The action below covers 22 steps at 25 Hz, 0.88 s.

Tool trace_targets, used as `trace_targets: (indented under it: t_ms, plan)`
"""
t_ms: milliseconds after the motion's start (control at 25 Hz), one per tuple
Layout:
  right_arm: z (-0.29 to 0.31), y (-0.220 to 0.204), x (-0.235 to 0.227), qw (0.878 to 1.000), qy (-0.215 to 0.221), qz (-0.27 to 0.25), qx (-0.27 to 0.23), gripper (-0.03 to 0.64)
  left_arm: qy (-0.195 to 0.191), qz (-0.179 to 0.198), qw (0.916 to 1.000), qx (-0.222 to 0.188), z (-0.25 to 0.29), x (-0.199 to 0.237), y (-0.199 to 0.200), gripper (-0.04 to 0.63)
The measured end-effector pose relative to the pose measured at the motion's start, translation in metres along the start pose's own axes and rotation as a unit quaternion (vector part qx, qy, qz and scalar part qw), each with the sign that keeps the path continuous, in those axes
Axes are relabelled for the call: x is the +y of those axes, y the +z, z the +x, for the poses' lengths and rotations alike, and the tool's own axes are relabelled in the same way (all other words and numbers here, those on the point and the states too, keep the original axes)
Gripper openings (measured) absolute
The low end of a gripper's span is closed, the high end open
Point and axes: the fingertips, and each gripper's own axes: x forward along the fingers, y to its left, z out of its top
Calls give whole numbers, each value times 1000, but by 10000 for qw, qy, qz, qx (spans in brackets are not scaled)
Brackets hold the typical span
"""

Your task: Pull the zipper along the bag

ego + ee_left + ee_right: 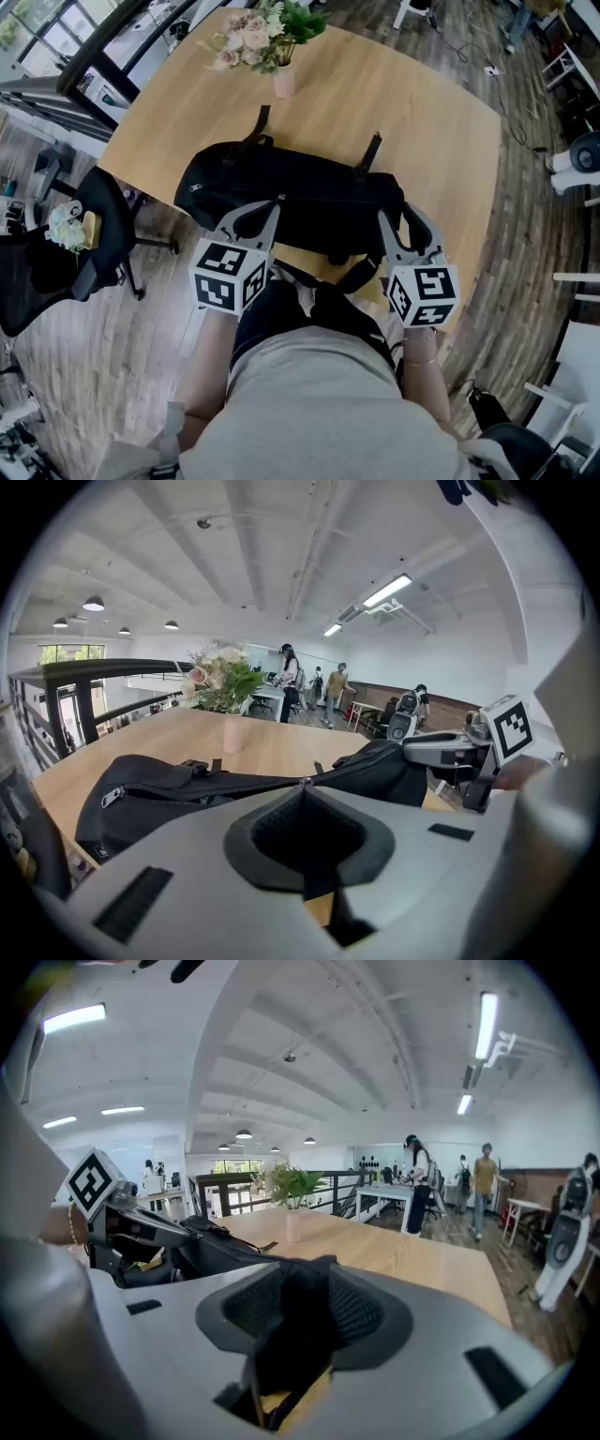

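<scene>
A black bag [309, 192] lies across the near side of a wooden table [403, 103]. My left gripper [278, 202] sits on top of the bag near its middle, shut on a small metal zipper pull [302, 782]. In the left gripper view the zipper line [216, 787] runs left from those tips along the bag [169, 803]. My right gripper [405, 217] is at the bag's right end. Its jaws stand apart, with black bag fabric [300, 1307] and a strap between them. The bag [220, 1239] stretches away to the left in the right gripper view.
A pink vase [283, 82] with flowers [262, 33] stands on the table behind the bag. A black office chair [103, 234] stands on the floor at the left. A dark railing [103, 47] runs behind the table. People stand far off in the room.
</scene>
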Motion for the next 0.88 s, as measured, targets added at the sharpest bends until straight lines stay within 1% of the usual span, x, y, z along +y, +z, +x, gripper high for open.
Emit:
trace_targets:
  t_ms: [80, 160, 280, 360, 440, 560, 680, 800, 880]
  plan:
    - [-3, 14, 3, 9994, -110, -304, -117, 158, -102, 26, 9999, -13, 0, -1, 2, 20]
    - [-2, 27, 14, 9981, -80, -583, -203, 158, -175, 56, 9998, -22, -1, -2, 2, 20]
    - [9, 40, 44, 9950, 278, -943, -181, 164, -276, 126, 9995, -8, -2, -3, 2, 20]
    - [17, 45, 69, 9908, 600, -1203, -128, 169, -354, 275, 9990, 57, -3, -5, 2, 20]
    - [26, 49, 94, 9852, 938, -1435, -88, 176, -405, 385, 9984, 88, -5, -6, 2, 18]
    - [38, 50, 123, 9758, 1401, -1676, 4, 184, -457, 407, 9981, 58, -6, -6, 3, 18]
    - [50, 42, 145, 9601, 1764, -2151, 291, 186, -513, 430, 9978, 20, -9, -7, 3, 18]
    - [60, 31, 157, 9448, 1901, -2612, 541, 183, -540, 429, 9976, -17, -11, -6, 4, 18]
    - [65, 28, 160, 9401, 1913, -2758, 597, 176, -572, 404, 9975, -55, -12, -6, 5, 18]
